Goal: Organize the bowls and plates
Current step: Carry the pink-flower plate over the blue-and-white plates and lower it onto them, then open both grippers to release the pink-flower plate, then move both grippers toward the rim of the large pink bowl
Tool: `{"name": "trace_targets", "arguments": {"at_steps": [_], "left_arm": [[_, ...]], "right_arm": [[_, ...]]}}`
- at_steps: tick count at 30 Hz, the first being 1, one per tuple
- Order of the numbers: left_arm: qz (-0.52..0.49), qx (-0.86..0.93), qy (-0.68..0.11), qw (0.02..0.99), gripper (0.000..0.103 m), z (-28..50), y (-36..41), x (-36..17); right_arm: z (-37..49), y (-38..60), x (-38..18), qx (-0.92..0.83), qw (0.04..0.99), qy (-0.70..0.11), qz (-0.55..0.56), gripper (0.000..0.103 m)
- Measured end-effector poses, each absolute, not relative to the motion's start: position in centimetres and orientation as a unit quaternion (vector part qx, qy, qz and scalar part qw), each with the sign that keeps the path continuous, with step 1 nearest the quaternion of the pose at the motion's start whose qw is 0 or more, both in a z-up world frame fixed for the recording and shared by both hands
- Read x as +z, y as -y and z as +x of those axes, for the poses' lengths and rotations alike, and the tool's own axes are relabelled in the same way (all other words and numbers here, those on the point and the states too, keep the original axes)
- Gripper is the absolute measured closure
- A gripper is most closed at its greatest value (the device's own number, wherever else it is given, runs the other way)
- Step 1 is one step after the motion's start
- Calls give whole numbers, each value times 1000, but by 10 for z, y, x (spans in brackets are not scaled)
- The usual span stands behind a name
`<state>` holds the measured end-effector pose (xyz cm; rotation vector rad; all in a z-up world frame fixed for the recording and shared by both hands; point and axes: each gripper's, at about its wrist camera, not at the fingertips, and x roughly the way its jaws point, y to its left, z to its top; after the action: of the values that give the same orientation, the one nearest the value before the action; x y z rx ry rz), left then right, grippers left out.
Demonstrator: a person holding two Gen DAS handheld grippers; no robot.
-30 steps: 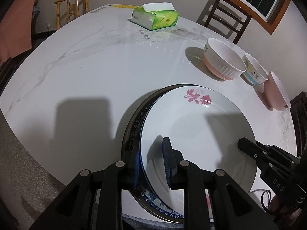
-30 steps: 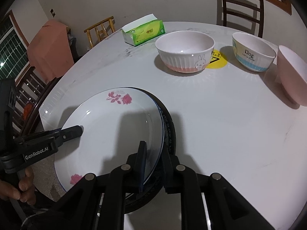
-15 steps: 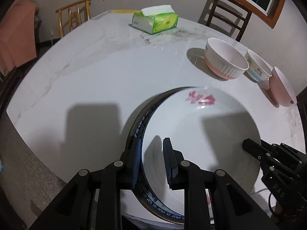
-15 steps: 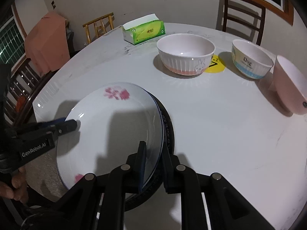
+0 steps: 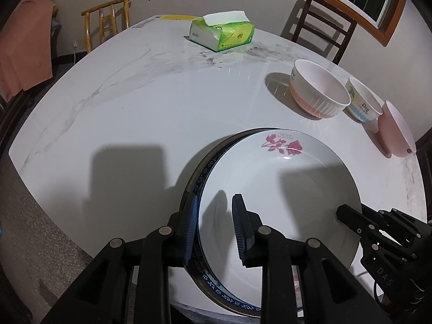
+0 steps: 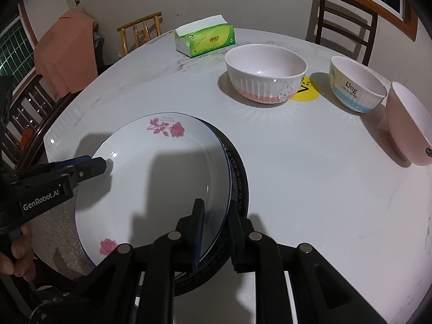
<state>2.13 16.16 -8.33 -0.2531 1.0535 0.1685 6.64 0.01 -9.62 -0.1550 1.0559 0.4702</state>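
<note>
A white plate with red roses (image 5: 283,189) (image 6: 162,175) lies on top of a blue-patterned plate (image 5: 213,286) and a dark plate (image 6: 243,186) near the table's front edge. My left gripper (image 5: 214,216) straddles the rose plate's left rim. Its jaws are opening and the pads stand a little off the rim. My right gripper (image 6: 216,216) is shut on the opposite rim of the same plate. Each gripper shows in the other's view, the left gripper (image 6: 91,166) and the right gripper (image 5: 348,216). Three bowls stand beyond: a ribbed rabbit bowl (image 6: 266,73), a "Dog" bowl (image 6: 356,83) and a pink bowl (image 6: 407,124).
A green tissue pack (image 5: 221,32) lies at the far side of the white marble table (image 5: 135,108). A yellow sticker (image 6: 307,91) sits between two bowls. Wooden chairs (image 5: 324,27) ring the table. A hand (image 6: 16,253) holds the left gripper's handle.
The left jaws have spread slightly away from the rose plate's rim. The right grip on the rim is unchanged, and both hands have barely moved.
</note>
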Motion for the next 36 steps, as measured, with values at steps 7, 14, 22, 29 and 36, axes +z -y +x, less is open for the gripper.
{"name": "trace_targets", "arguments": {"at_steps": [7,14,22,29,36], "left_arm": [[-119,73,-486,863,72,20,-159,-72],[-116,67,-474,870,69,20,-151,-61],[-102,47,-474,873,68,29,-127,-56],[-75,15,-476,876,66,44,-89,-51],[-56,-25,-482,874,66,63,-38,-48]], "right_arm": [[63,0,-88,216,845,-482,-83,83],[59,5,-74,217,855,-464,-83,73],[59,32,-68,196,861,-464,-68,73],[64,69,-66,163,868,-466,-59,73],[68,116,-64,131,874,-465,-39,73]]}}
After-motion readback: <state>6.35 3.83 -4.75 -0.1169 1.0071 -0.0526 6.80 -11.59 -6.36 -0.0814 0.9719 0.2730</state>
